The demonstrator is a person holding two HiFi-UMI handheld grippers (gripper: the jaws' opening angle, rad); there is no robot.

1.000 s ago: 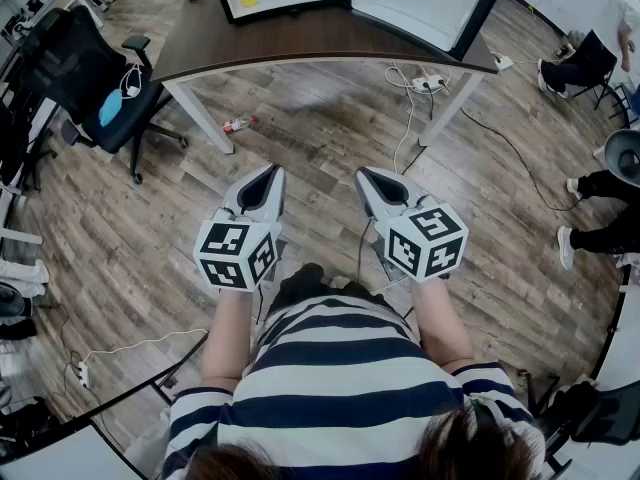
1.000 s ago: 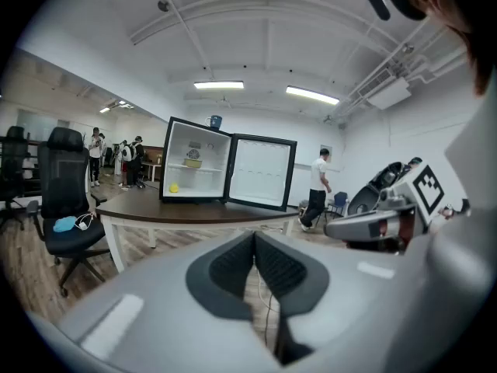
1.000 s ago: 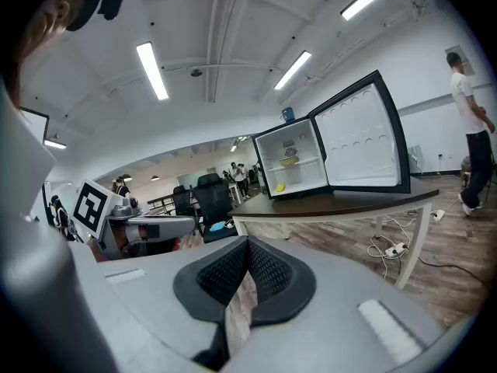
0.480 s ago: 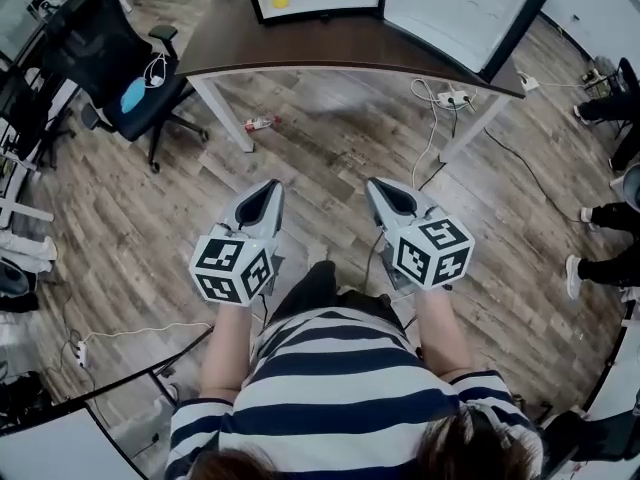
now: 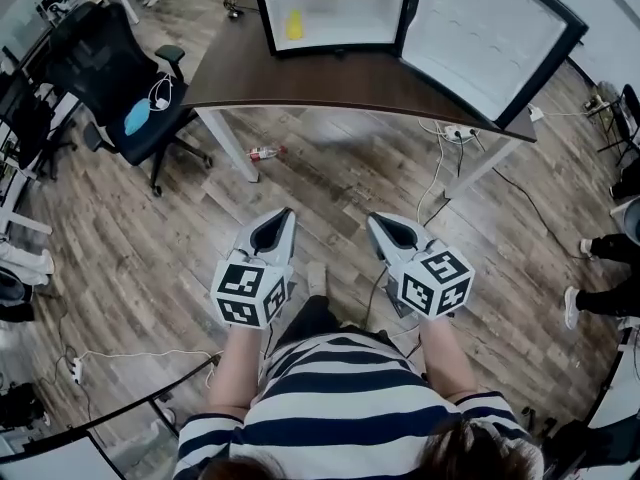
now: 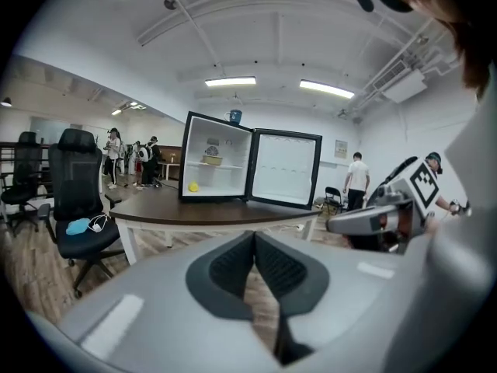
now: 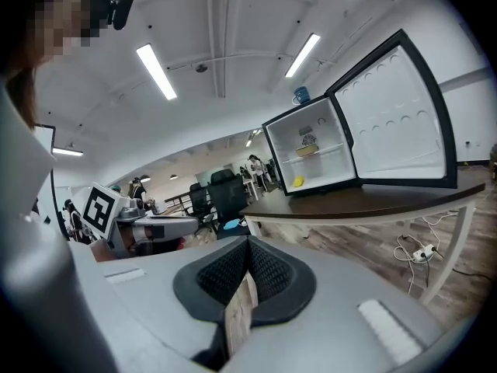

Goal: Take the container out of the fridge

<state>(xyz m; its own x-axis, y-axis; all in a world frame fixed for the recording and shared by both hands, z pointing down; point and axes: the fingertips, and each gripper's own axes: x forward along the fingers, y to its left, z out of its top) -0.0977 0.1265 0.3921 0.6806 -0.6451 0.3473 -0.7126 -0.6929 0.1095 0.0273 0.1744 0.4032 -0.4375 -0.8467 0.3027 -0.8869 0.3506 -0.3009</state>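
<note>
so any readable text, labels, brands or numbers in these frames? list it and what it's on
No text can be read in any view.
Wall notice right of the fridge door: too small to read.
Marker cubes: black-and-white square code patterns only, no letters or digits.
Fridge and its open door: no label or brand visible.
</note>
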